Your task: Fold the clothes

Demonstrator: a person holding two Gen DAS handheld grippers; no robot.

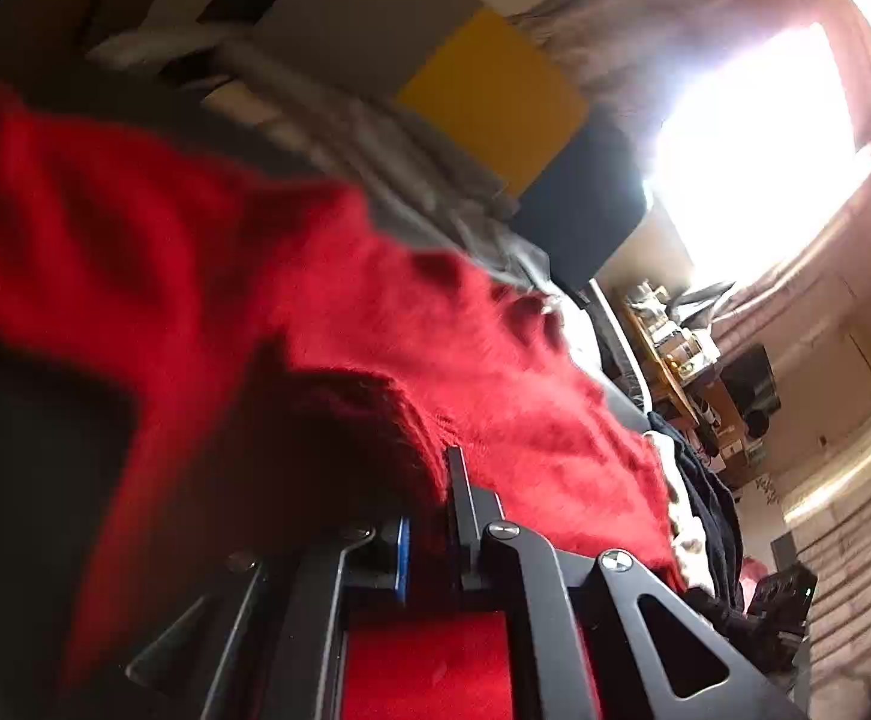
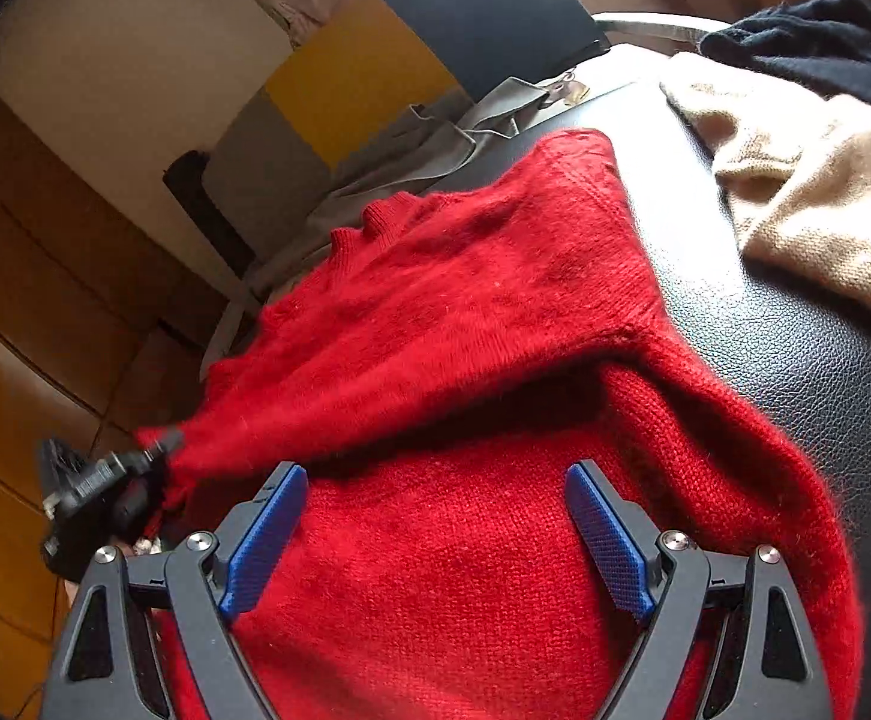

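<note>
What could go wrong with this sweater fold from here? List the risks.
1. The left gripper pinches only a small bit of the red sweater; the knit may slip out or stretch.
2. The right gripper is open, holding nothing, so the sweater could drag across the black leather surface towards the beige garment.

The worktop (image 2: 795, 372) is a black surface with a pebbled, leather-like grain. A red knit sweater (image 2: 465, 312) lies spread across most of it, its ribbed collar toward the far edge and one side lifted off the surface at the near left corner. Toward the right edge lies a beige knit garment (image 2: 813, 192), apart from the red one with bare black surface between them. A dark navy garment (image 2: 819, 48) lies just behind the beige one. A grey-green garment (image 2: 435, 144) lies at the far edge, behind the sweater's collar.
</note>
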